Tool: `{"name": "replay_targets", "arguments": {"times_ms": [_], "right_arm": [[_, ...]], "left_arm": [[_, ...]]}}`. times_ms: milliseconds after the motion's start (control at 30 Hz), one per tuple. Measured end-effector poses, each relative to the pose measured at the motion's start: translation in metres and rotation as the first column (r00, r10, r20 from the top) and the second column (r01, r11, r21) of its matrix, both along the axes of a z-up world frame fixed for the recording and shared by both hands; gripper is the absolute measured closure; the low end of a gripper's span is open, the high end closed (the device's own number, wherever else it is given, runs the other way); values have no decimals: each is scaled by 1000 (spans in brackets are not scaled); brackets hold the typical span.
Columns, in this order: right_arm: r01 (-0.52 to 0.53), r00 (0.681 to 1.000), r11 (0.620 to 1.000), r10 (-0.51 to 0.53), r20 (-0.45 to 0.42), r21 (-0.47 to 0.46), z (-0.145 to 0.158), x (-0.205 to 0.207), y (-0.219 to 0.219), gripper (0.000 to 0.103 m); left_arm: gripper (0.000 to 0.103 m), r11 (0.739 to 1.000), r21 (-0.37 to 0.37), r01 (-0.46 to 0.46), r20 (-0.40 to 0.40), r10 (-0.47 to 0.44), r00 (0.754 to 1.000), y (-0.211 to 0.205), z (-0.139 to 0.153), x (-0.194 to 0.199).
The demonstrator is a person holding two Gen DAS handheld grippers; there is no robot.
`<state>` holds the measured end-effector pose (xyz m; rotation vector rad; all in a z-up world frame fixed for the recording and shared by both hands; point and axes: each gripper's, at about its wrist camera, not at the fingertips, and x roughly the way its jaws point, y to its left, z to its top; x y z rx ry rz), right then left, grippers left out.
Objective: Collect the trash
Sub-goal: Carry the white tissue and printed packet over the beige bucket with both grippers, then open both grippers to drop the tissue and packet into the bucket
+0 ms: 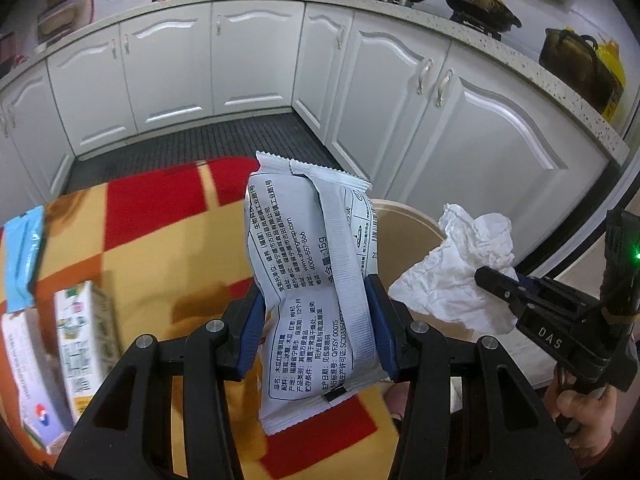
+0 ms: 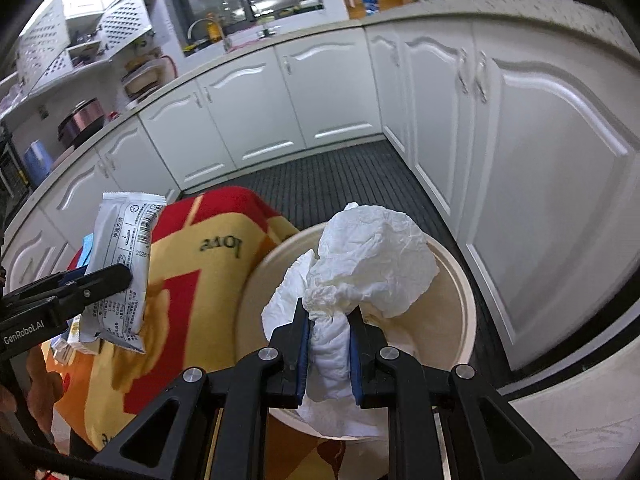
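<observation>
White kitchen cabinets (image 1: 248, 56) curved across the background above a red-and-yellow checked cloth (image 1: 152, 216). At lower centre, the left gripper (image 1: 316, 332) pinched a grey printed snack wrapper (image 1: 308, 264), its long axis upright. The right gripper (image 2: 329, 344) clamped a crumpled white tissue (image 2: 368, 264) over a round beige bin (image 2: 460, 280).

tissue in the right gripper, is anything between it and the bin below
Nothing. In the right wrist view the crumpled tissue, pinched in the right gripper, hangs directly over the open beige bin, with no object between them.
</observation>
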<state>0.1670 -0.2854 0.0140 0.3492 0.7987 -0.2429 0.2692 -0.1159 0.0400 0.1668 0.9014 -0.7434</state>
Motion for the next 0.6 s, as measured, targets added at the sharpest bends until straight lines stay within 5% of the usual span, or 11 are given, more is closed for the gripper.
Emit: {"name": "replay_targets", "arguments": {"times_ms": [600], "right_arm": [[79, 992, 997, -77, -95, 14, -45, 9, -34, 88]], "left_arm": [[57, 999, 16, 51, -48, -50, 998, -56, -33, 11]]}}
